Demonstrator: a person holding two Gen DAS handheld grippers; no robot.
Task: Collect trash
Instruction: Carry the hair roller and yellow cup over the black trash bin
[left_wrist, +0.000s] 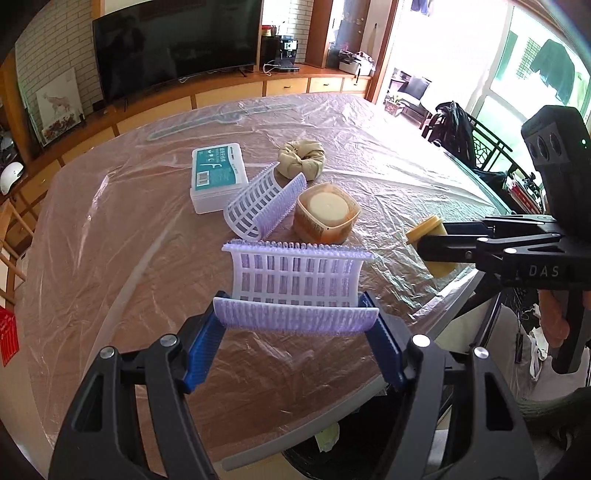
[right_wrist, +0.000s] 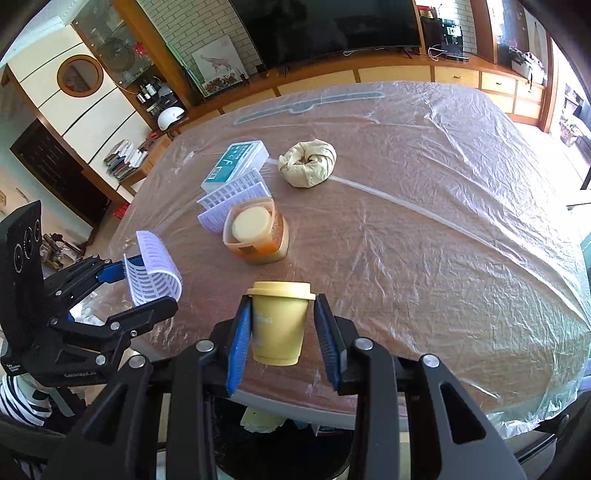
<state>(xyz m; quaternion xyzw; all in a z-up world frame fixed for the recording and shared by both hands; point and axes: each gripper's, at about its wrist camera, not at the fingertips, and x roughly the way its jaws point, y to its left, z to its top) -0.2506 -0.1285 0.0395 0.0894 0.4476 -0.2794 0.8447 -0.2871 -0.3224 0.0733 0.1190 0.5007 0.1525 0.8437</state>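
Observation:
My left gripper (left_wrist: 295, 321) is shut on a curved white plastic mesh piece (left_wrist: 295, 280), held above the table's near edge; it also shows in the right wrist view (right_wrist: 153, 271). My right gripper (right_wrist: 282, 328) holds a yellow lidded paper cup (right_wrist: 279, 321) between its blue pads, the left pad touching, the right pad with a slight gap. The cup shows in the left wrist view (left_wrist: 430, 236). On the table lie a second mesh piece (left_wrist: 258, 203), an orange plastic tub (left_wrist: 325, 214), a knotted beige bag (left_wrist: 301, 158) and a white-teal box (left_wrist: 218, 177).
The table (right_wrist: 424, 221) is covered with crinkled clear plastic sheet. A dark bin (right_wrist: 280, 443) with trash in it sits below the near table edge, under both grippers. A TV and cabinets stand behind. Chairs stand at the right (left_wrist: 480, 147).

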